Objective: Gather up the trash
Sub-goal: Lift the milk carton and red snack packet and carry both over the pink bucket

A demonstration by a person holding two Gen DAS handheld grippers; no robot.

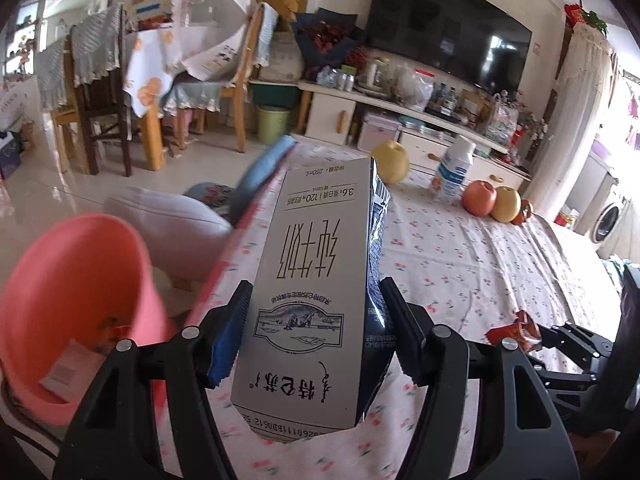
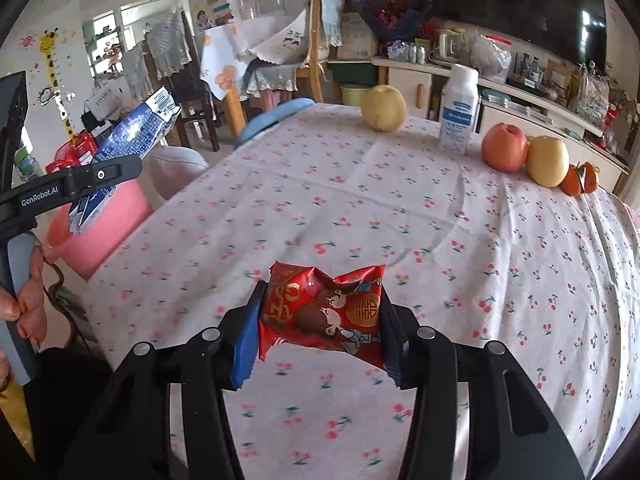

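Milk carton (image 1: 308,288) – matt card; wrapper (image 2: 324,312) – glossy crinkled foil; tablecloth (image 2: 360,208) – printed cloth.

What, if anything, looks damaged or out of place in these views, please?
Only the trash looks odd: the milk carton in the left gripper is dented along one side, and the red wrapper in the right gripper is crumpled. Nothing looks spilled.

- Left hand-held gripper (image 1: 316,332): fingers clamped on both sides of a milk carton (image 1: 312,280), held raised and tilted.
- Right hand-held gripper (image 2: 320,332): fingers pinched on a red wrapper (image 2: 324,312), level.
- Bare hand (image 2: 28,296) grips the left handle.
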